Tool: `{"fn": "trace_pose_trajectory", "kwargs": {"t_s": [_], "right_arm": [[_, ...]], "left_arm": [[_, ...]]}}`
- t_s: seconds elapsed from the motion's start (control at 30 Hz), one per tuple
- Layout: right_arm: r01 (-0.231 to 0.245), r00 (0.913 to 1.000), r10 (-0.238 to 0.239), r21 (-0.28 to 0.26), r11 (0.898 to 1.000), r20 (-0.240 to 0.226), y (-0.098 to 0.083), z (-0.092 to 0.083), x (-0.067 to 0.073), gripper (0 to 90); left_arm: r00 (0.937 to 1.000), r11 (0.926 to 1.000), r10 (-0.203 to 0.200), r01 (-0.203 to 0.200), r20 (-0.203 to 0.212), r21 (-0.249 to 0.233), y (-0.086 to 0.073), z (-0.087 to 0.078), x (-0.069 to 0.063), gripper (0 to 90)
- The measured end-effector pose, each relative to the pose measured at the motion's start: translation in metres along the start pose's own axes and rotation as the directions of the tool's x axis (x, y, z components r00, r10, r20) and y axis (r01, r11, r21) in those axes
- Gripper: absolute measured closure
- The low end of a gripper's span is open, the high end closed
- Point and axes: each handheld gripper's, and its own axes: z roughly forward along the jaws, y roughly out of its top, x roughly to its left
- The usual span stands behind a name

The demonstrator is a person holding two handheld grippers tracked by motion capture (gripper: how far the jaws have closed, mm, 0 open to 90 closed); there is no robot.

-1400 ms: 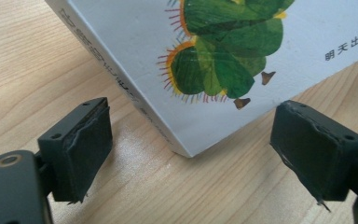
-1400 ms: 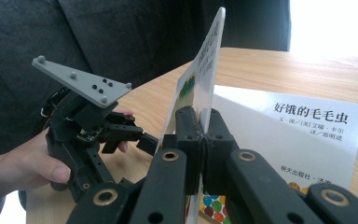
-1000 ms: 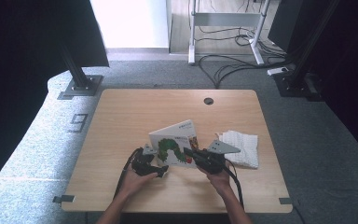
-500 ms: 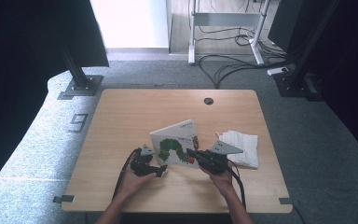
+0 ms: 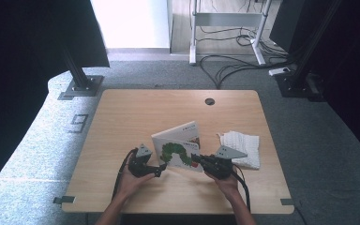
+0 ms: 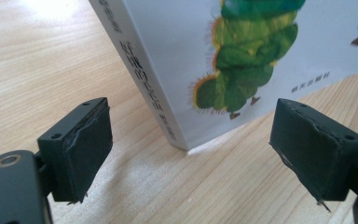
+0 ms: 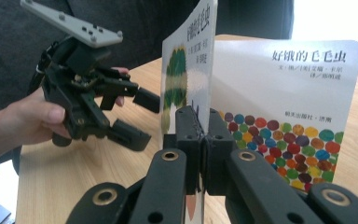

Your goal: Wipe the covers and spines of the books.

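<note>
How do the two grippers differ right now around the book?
The right gripper is shut on the book's front cover; the left gripper is open, gripping nothing, its jaws having just closed a little. The right gripper sits at the book's open edge; the left gripper faces the spine corner, apart from it. Both are black, hand-held and low over the table.

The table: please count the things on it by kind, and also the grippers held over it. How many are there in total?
Picture book: 1
White knitted cloth: 1
Grippers: 2, left gripper open, right gripper shut on the picture book's cover
Total: 4
</note>
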Motion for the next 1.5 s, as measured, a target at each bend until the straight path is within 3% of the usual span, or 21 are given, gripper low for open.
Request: {"fn": "trace_pose_trajectory", "kwargs": {"t_s": [0.33,1.0,1.2,1.5], "right_arm": [[0.009,0.9999,-0.009,0.036,0.999,0.006,-0.011,-0.005,-0.004,83.1],[0.003,0.9997,-0.005,0.090,0.996,0.025,-0.029,-0.008,-0.010,75.9],[-0.001,0.9992,-0.004,0.105,0.995,0.041,-0.031,-0.007,-0.013,72.5],[-0.021,0.9962,0.011,0.117,0.993,0.086,-0.035,-0.007,-0.019,66.7]], "left_arm": [[0.9999,0.9991,0.000,0.001,0.011,-0.042,0.004,-0.004,0.001,14.2],[0.9989,0.9939,0.043,-0.040,0.021,-0.103,0.018,-0.014,-0.001,18.6],[0.9958,0.9881,0.078,-0.071,0.048,-0.136,0.030,-0.017,-0.003,18.5],[0.9882,0.9807,0.132,-0.118,0.078,-0.156,0.033,-0.013,-0.010,20.2]]}}
